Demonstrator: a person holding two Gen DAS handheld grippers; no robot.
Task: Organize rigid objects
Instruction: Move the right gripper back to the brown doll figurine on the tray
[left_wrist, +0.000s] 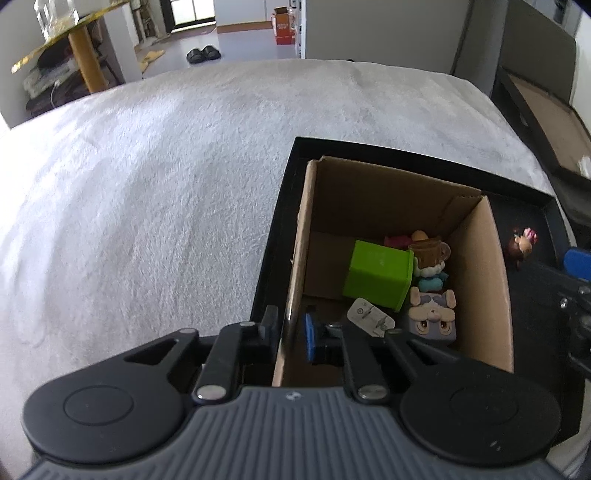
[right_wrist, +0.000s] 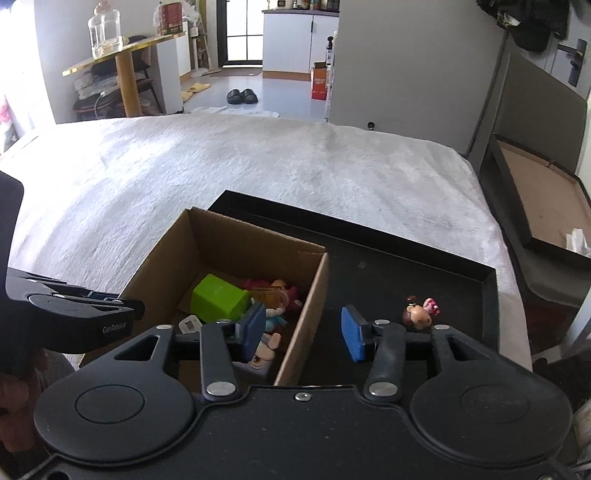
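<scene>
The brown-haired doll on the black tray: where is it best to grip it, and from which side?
Probably the round head of the doll, taken from above with the right gripper. The head is its widest part, and the tray around it is bare, so both fingers should fit.

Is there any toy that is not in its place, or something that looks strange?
Yes. One small doll figure stands alone on the black tray, outside the cardboard box. The other toys, such as the green cube, lie together inside the box. Nothing looks spilled or damaged.
</scene>
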